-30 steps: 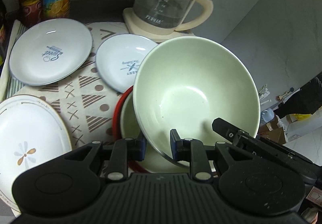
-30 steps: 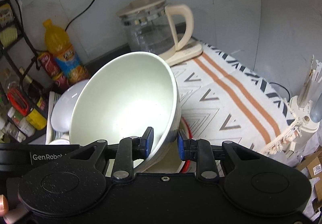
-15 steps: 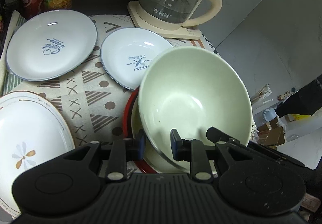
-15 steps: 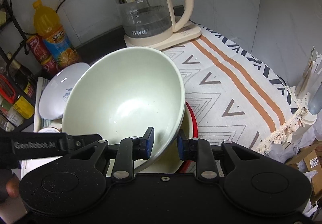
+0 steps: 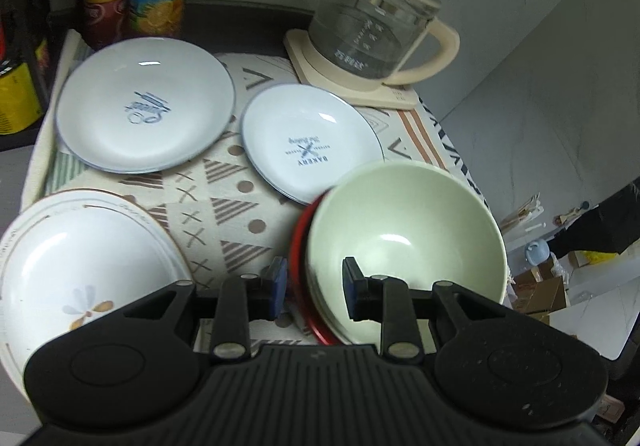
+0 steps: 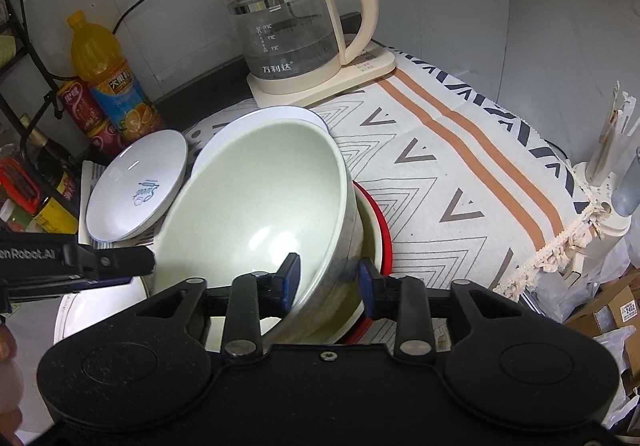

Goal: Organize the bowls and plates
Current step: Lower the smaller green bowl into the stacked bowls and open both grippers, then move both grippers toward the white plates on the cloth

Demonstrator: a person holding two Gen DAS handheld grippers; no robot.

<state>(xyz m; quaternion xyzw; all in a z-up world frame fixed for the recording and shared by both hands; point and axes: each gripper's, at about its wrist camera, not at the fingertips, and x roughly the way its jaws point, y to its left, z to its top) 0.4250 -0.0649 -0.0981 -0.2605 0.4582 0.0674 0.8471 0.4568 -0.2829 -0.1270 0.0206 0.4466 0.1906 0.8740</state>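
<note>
The pale green bowl (image 5: pixel 404 246) (image 6: pixel 260 205) sits nested in a red-rimmed bowl (image 5: pixel 298 258) (image 6: pixel 382 230) on the patterned cloth. My left gripper (image 5: pixel 315 288) is open at the stack's near left rim, one finger outside the red rim and one over the green bowl. My right gripper (image 6: pixel 329 280) is open and straddles the green bowl's wall, with a little slack on both sides. The left gripper (image 6: pixel 144 262) shows in the right wrist view with its tip at the bowl's left rim. Three plates lie nearby: a "Sweet" plate (image 5: pixel 144 105) (image 6: pixel 138 191), a "Bakery" plate (image 5: pixel 308 141) and a flower plate (image 5: pixel 80 258).
A glass kettle (image 5: pixel 372 41) (image 6: pixel 296 29) stands on its base at the back. An orange drink bottle (image 6: pixel 112 85) and red cans (image 5: pixel 102 5) line the back left beside a dark rack (image 6: pixel 24 165). The cloth's fringed edge (image 6: pixel 560 250) marks the table's right side.
The green bowl came down from its tilted hold and now rests in the red-rimmed bowl. Both grippers' fingers have spread a little off its rim, and the left gripper has drawn back.
</note>
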